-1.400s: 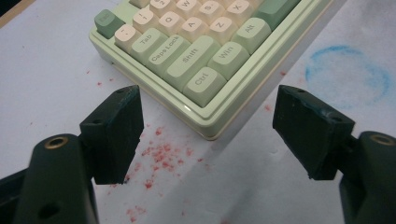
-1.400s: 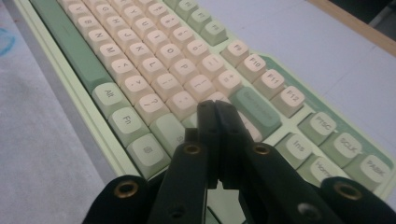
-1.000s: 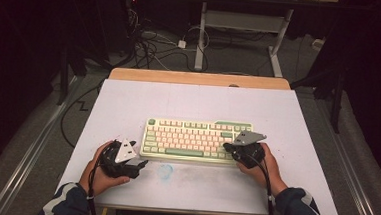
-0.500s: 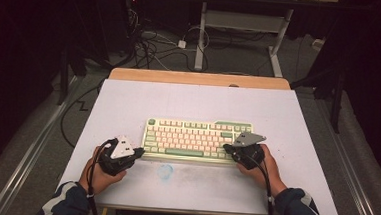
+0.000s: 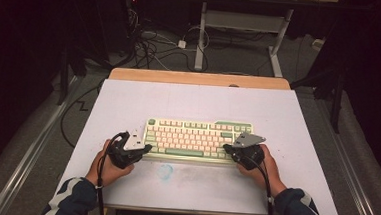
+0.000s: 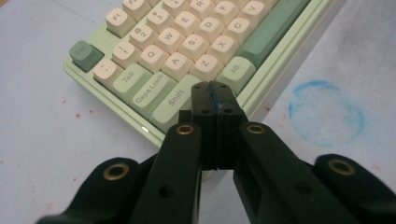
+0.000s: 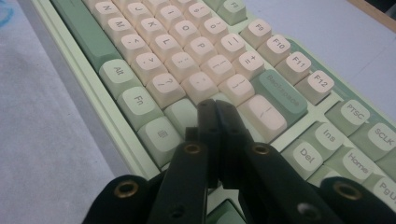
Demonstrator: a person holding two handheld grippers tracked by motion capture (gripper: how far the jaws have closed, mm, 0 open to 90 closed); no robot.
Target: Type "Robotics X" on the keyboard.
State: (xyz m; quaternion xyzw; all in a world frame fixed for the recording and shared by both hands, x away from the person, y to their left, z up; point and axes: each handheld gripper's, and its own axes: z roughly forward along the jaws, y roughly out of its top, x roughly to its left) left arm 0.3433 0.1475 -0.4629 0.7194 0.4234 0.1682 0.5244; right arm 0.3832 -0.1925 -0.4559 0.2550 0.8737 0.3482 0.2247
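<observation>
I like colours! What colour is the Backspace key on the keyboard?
The Backspace key is a darker green, unlike the cream letter keys. The right gripper view shows it best.

matt plastic on a smooth pale table sheet

the keyboard has matt plastic keycaps, cream and green; the left gripper is black matt plastic with brass-looking rivets; the table has a wood edge.

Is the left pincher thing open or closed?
Closed. In the left gripper view, the left gripper has its two black jaws pressed together with no gap, their tips over the keyboard near the Shift key.
</observation>
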